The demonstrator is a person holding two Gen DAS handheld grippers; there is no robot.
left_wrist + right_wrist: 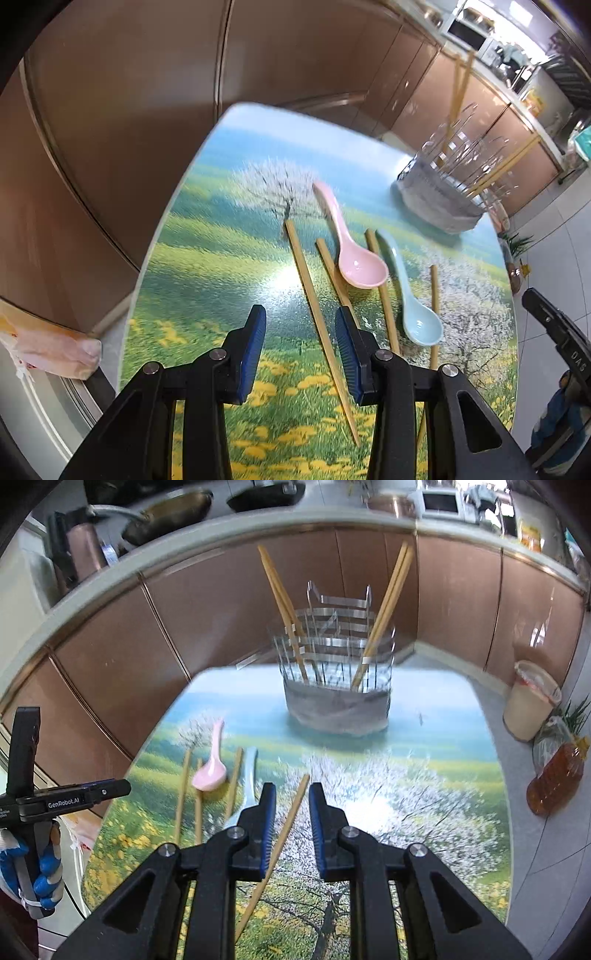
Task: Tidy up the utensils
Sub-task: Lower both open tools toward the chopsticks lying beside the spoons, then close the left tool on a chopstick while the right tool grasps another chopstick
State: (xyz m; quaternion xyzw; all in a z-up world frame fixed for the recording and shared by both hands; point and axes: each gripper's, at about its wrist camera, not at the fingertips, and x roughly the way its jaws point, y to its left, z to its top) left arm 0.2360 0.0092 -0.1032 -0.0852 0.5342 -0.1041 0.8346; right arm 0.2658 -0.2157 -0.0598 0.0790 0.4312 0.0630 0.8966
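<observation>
Step in hand, as I judge: both tools over loose utensils on table, picking not begun. Left tool open, empty, straddling longest chopstick. Right tool jaws narrow but apart, chopstick between, not pinched. Next I need to lower, close, carry to wire holder.

Count on table: four chopsticks, pink spoon, blue spoon. In holder: about four chopsticks.
</observation>
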